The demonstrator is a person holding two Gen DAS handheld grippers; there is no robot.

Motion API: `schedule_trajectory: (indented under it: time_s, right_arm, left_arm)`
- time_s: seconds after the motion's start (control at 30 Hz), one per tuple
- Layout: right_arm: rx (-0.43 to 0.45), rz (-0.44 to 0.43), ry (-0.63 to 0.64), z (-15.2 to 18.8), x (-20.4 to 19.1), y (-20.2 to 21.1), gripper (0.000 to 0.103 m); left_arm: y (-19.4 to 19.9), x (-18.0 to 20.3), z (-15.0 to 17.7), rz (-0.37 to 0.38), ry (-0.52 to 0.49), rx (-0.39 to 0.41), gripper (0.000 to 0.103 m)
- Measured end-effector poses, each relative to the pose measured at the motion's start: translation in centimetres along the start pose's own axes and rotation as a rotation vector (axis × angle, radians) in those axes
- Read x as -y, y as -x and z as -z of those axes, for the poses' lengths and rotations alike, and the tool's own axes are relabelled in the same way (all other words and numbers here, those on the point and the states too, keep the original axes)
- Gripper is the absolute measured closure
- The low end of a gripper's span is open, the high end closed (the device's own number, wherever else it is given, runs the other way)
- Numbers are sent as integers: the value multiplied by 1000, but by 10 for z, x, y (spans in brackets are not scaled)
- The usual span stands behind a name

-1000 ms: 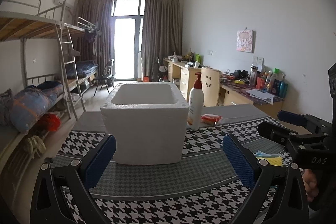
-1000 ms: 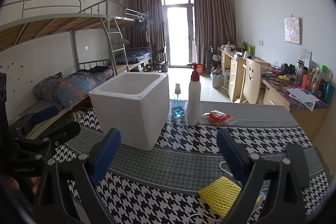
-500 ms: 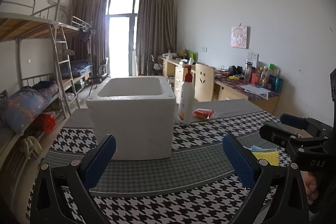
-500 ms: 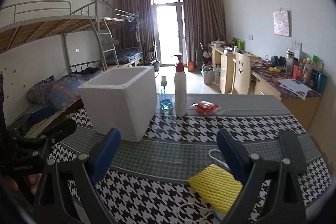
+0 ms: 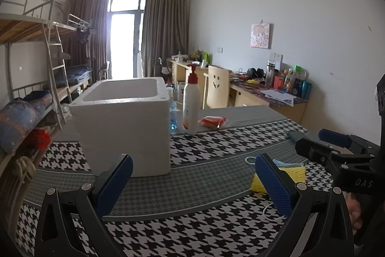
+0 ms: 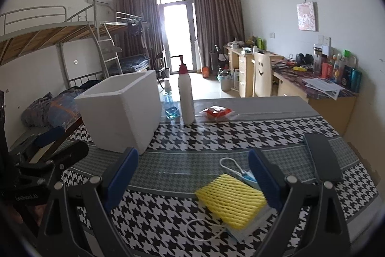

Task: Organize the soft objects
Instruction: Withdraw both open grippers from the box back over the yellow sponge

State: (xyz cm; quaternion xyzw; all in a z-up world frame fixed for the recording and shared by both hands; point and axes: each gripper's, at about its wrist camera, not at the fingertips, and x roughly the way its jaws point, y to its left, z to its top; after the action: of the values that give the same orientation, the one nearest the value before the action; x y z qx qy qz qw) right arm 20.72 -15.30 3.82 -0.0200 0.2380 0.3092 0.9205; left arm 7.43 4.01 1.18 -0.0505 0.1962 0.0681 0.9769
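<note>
Yellow foam net [image 6: 231, 199] lying on houndstooth tablecloth [image 6: 240, 131], atop face masks [image 6: 243, 175], just ahead of right gripper [image 6: 192, 182].

Likely featherlight, squashy and non-slip; best pinched across ribbed middle. Long axis running near-left to far-right in right wrist view. Both tongs spread wide, clamping nothing; left gripper [image 5: 192, 184] hovering near white foam box [image 5: 125, 122]. Pump bottle [image 6: 185, 98] and dark phone [image 6: 322, 158] standing clear.

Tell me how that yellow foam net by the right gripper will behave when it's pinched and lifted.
The yellow foam net looks ribbed and airy, so it is probably very light and squashes under the pads. It lies on a face mask, whose loops may snag and trail. The right gripper is open above it.
</note>
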Motion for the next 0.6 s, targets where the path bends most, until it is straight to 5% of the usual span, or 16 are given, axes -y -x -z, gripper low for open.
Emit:
schedule_trajectory:
  time_s: [0.6]
  right_arm:
    - [-8, 56, -35, 11, 24, 11, 8]
  left_arm:
    - [-9, 26, 7, 65, -17, -36, 1]
